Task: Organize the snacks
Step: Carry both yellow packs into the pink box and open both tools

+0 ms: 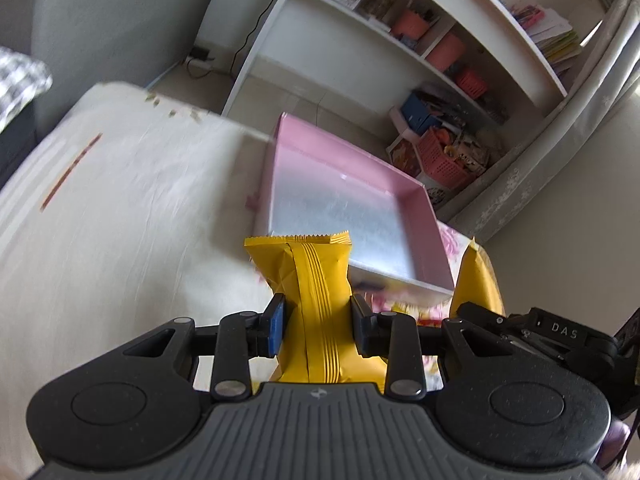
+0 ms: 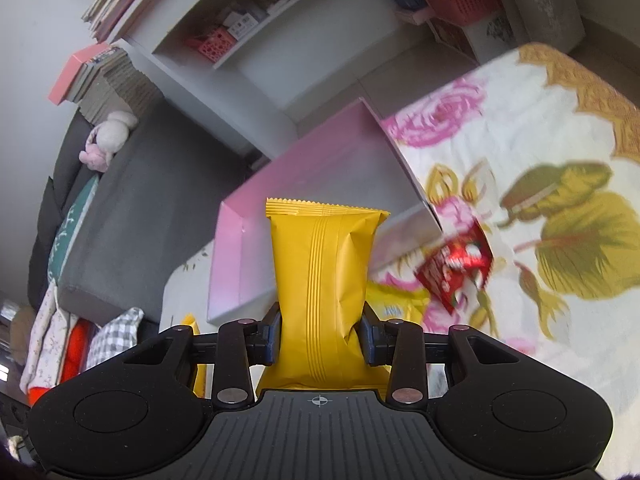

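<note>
Both grippers were clamped on yellow snack packets: the left gripper on one packet, the right gripper on another, each held up before the pink box on the cloth-covered table.

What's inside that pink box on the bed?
Nothing that shows: the pink box has a bare silvery floor in the left wrist view. Its near corner is hidden behind the yellow snack packet held in the left hand-held gripper, so that part cannot be checked.

Floral-clothed bed bears pink box, red packet.
</note>
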`<state>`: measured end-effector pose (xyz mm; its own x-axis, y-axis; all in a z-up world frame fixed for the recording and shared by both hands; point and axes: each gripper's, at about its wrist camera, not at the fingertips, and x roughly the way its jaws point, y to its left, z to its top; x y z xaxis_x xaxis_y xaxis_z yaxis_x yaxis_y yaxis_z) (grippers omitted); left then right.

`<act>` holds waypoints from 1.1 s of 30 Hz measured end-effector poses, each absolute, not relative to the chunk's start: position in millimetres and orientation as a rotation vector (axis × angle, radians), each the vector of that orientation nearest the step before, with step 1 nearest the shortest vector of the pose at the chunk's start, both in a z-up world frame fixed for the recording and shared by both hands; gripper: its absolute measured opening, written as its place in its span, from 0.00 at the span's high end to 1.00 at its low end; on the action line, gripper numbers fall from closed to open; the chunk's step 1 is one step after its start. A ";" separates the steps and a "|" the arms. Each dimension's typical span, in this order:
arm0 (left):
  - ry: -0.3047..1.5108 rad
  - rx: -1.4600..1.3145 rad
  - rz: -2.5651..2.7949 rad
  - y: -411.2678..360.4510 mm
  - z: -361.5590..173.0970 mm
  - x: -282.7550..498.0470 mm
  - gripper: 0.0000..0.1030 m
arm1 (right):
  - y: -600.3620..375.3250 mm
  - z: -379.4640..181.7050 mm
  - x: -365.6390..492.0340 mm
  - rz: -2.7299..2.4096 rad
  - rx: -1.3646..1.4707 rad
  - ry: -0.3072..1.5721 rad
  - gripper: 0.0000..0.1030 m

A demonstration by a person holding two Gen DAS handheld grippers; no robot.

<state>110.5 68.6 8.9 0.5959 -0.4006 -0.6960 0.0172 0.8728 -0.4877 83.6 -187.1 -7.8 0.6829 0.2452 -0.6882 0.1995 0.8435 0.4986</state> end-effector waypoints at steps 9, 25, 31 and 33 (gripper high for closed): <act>0.827 -0.493 -0.302 37.2 14.1 164.9 0.71 | -193.0 -3.3 142.7 0.015 0.599 0.733 0.65; 0.754 -0.293 -0.308 2.3 -23.2 201.3 0.70 | -198.4 -45.2 186.7 0.004 0.546 0.763 0.65; 0.773 -0.290 -0.281 10.1 -33.2 207.9 0.70 | -197.0 -53.1 191.5 -0.002 0.518 0.782 0.65; 0.784 -0.288 -0.281 10.4 -36.3 210.3 0.70 | -197.0 -54.8 192.1 -0.004 0.509 0.784 0.65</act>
